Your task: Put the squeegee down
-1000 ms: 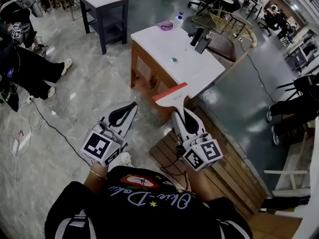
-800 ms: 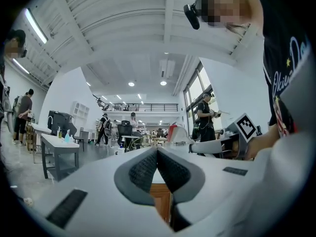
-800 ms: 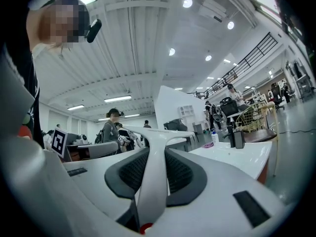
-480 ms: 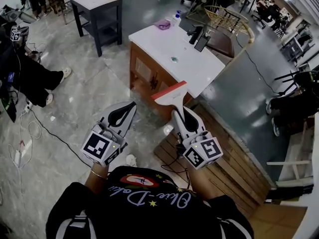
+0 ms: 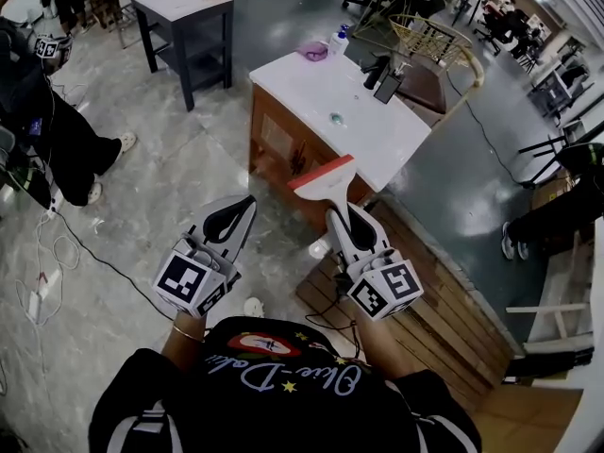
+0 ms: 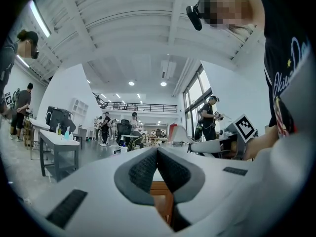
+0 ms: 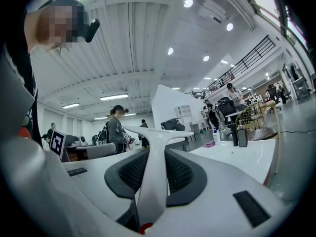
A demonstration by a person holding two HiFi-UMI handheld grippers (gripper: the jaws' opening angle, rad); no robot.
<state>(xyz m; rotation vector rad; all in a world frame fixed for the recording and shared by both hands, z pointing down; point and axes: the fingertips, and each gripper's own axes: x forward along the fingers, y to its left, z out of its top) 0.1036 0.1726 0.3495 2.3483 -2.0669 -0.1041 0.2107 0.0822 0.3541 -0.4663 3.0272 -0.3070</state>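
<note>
I am clamping my right gripper (image 5: 343, 218) on the handle of the one squeegee (image 5: 323, 174). Its handle is running out along the jaws and its red-edged blade is lying crosswise at the far end, in the air near the front edge of the single white countertop (image 5: 311, 83) ahead. My left gripper (image 5: 240, 207) is hanging beside it, empty with its jaws together, and the right one is looking nearer to the countertop.

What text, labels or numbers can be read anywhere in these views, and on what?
Shirt: white cursive lettering, upside down in the head view; not surely readable.
Left cube, right cube: square marker patterns, no letters.
Bottle on the counter: label too small to read.
Squeegee: no print shows.
</note>
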